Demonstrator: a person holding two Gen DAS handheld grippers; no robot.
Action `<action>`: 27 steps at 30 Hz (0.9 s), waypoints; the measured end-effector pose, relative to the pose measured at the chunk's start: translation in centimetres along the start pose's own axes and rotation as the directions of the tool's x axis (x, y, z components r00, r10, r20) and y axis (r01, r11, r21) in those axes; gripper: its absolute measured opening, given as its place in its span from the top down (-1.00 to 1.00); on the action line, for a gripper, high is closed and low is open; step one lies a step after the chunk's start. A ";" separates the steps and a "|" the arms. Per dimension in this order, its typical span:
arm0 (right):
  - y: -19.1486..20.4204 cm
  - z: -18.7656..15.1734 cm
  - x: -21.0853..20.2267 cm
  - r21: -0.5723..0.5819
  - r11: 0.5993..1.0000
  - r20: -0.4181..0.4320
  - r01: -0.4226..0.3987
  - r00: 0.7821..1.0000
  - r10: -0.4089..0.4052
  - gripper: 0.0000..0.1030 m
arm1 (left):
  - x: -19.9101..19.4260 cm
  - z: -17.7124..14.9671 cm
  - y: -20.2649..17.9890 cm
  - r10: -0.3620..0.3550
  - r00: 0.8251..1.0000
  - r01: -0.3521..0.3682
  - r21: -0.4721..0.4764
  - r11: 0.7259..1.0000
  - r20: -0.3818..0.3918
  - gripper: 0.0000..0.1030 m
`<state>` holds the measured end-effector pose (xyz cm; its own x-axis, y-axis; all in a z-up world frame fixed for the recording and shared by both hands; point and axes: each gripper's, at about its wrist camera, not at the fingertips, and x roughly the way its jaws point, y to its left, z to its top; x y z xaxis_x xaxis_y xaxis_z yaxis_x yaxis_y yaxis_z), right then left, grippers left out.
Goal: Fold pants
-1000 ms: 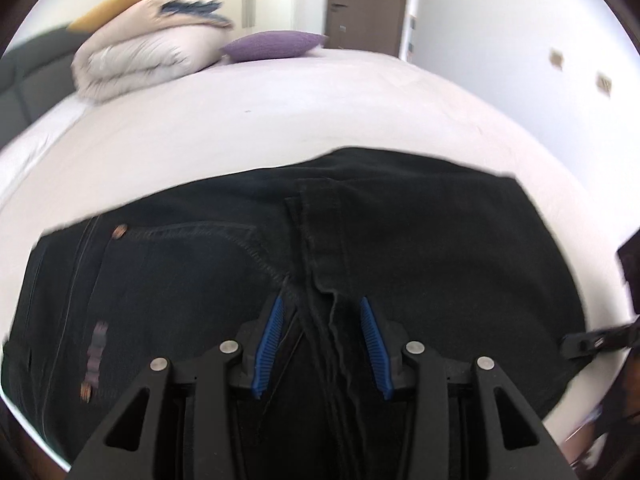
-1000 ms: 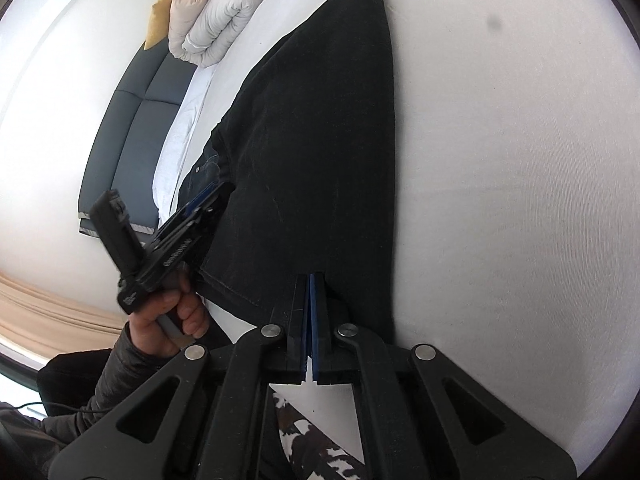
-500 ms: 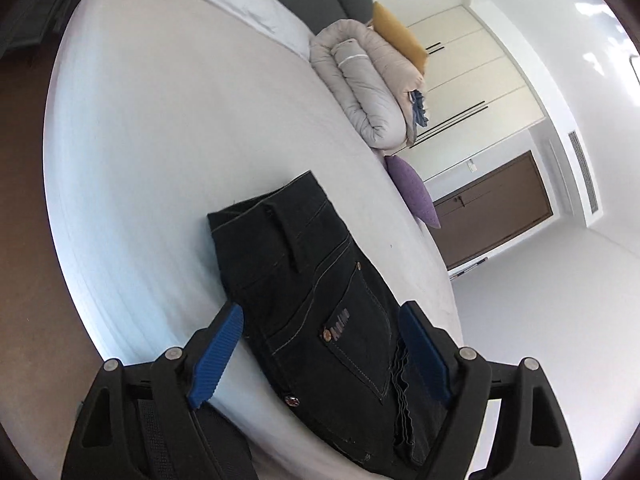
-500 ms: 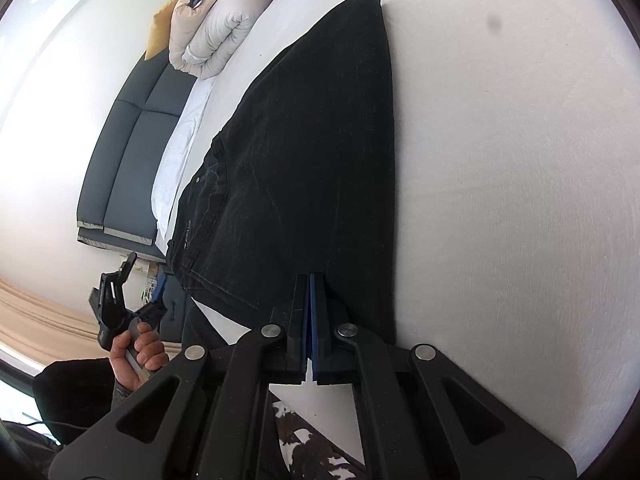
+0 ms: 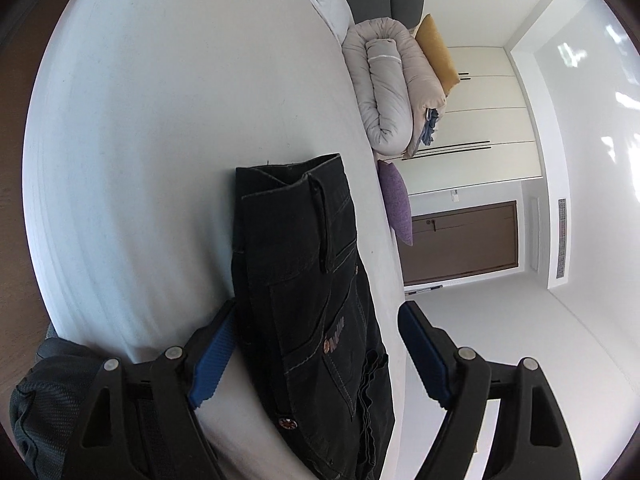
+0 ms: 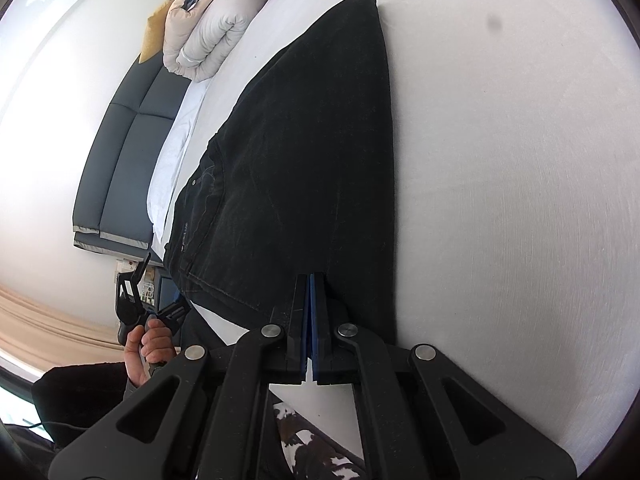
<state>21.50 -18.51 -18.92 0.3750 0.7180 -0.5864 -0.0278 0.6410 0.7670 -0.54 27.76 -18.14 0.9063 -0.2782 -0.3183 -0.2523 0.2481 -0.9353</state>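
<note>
Black jeans (image 5: 308,288) lie folded lengthwise on the white bed (image 5: 140,140), waistband at the far end in the left wrist view, back pocket with rivets showing. My left gripper (image 5: 316,356) is open, its blue pads either side of the jeans near the bed's edge, holding nothing. In the right wrist view the jeans (image 6: 304,168) stretch away across the bed (image 6: 500,160). My right gripper (image 6: 310,300) is shut on the near edge of the jeans. The left gripper (image 6: 138,292) shows there, held in a hand off the bed's left side.
A rolled beige duvet (image 5: 388,92), a yellow cushion (image 5: 436,52) and a purple pillow (image 5: 396,200) lie at the bed's head. A dark sofa (image 6: 120,168) stands along the wall. A brown door (image 5: 460,244) is beyond the bed. A cow-patterned cloth (image 6: 312,444) lies below my right gripper.
My left gripper has let go of the jeans, opened wide and swung off to the waistband side of the bed. My right gripper has stayed shut on the jeans' edge.
</note>
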 end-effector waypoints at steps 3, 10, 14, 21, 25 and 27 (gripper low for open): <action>-0.1 0.0 -0.1 0.004 1.000 0.001 -0.001 1.000 0.001 1.00 | 0.4 0.7 0.1 -0.024 1.000 0.025 -0.041 0.999 0.011 -0.50; -0.2 -0.1 -0.7 0.016 1.000 0.003 -0.007 1.000 0.007 1.00 | 1.4 1.8 2.1 -0.045 0.999 0.046 -0.103 0.994 0.004 0.57; 0.7 0.1 -1.6 0.009 1.000 0.005 0.002 1.000 -0.002 1.00 | 1.5 1.9 1.8 -0.052 0.999 0.053 -0.070 0.996 0.010 0.63; 6.2 3.7 -2.8 -0.077 0.993 0.053 -0.089 0.994 0.093 0.92 | 1.8 1.6 0.9 -0.020 1.000 0.020 0.002 1.000 0.023 0.68; 9.4 6.7 1.8 -0.104 0.990 -0.036 -0.097 0.995 0.093 0.92 | 1.9 1.6 0.6 -0.007 1.000 0.006 0.028 1.000 0.029 0.68; 10.5 7.8 5.3 -0.109 0.989 -0.096 -0.096 0.992 0.085 0.92 | 2.1 1.8 0.7 -0.005 1.000 0.004 0.035 0.999 0.029 0.68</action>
<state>30.42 -10.13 -11.91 0.2806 0.7928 -0.5411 -0.1640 0.5950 0.7868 1.85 29.01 -19.17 0.9170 -0.2519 -0.3092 -0.2370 0.2793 -0.9305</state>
